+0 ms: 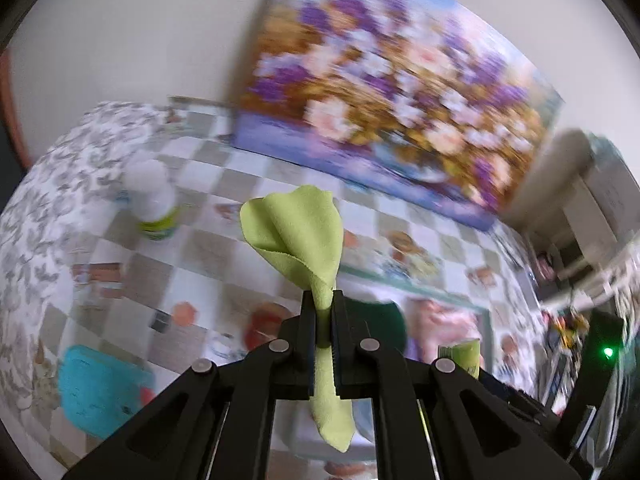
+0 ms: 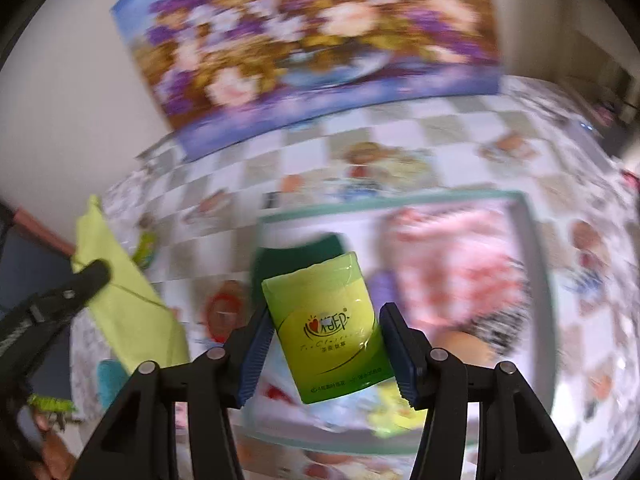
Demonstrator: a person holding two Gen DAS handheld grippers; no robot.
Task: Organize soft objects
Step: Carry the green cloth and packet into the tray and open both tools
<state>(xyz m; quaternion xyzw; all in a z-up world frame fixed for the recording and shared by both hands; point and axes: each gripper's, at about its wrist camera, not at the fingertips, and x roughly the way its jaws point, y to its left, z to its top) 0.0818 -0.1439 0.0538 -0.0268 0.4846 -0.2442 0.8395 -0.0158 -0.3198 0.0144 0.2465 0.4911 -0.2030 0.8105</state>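
A thin lime-green microfibre cloth point(image 1: 298, 236) is pinched between the pressed-together jaws of the left tool point(image 1: 322, 320), draped above the checked, picture-printed counter point(image 1: 224, 184). A glossy green-and-yellow tissue pack point(image 2: 326, 324) is clamped by the right tool point(image 2: 326, 344). The slick pack could be lost through twisting; the cloth could be snagged. Both tools are angled steeply downward.

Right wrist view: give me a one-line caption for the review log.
Right gripper clamps a green tissue pack above the checked tablecloth, while the left gripper lifts a lime-green cloth.
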